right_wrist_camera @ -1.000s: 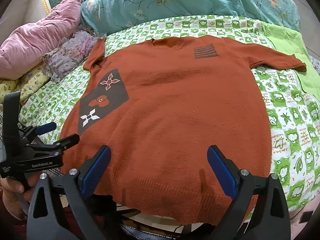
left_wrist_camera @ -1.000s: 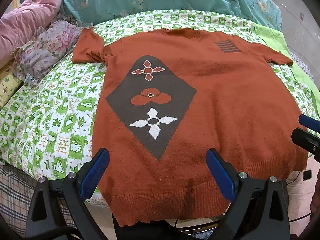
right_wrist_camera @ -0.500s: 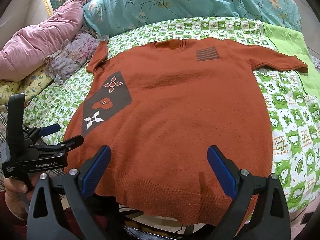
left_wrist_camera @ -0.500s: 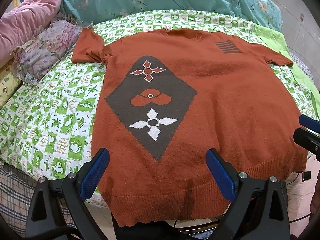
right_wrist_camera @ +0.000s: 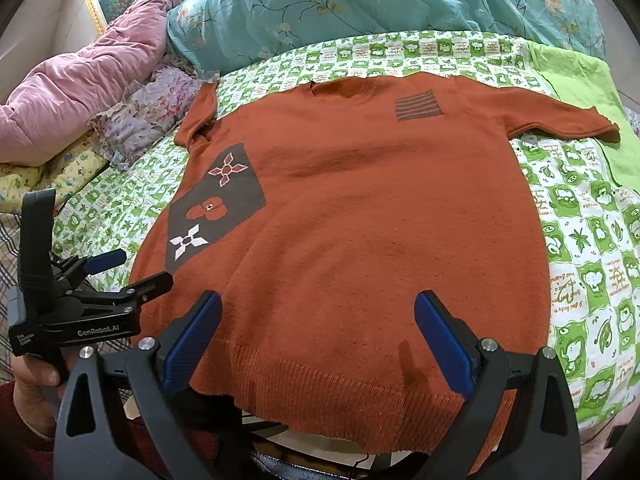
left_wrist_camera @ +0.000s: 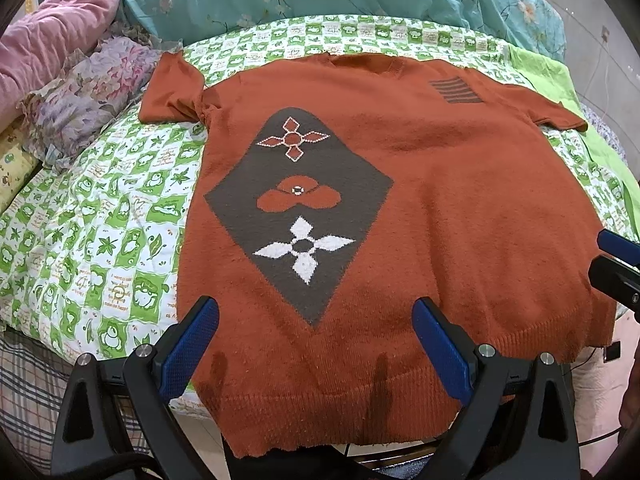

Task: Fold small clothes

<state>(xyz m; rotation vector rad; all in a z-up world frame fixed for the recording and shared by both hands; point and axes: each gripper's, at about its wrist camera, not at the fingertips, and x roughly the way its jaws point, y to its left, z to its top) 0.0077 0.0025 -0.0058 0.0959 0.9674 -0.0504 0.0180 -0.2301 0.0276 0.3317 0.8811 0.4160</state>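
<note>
One sweater [left_wrist_camera: 420,200], two claws [left_wrist_camera: 316,344] [right_wrist_camera: 318,340], three quilts [right_wrist_camera: 360,4].

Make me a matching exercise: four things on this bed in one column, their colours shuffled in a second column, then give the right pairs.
Things:
1. sweater
2. quilt
3. big pillow
4. bedsheet

Colours:
A. pink
B. green and white checks
C. rust orange with a dark diamond patch
D. teal with flower print

Pairs: 1-C, 2-A, 3-D, 4-B
</note>
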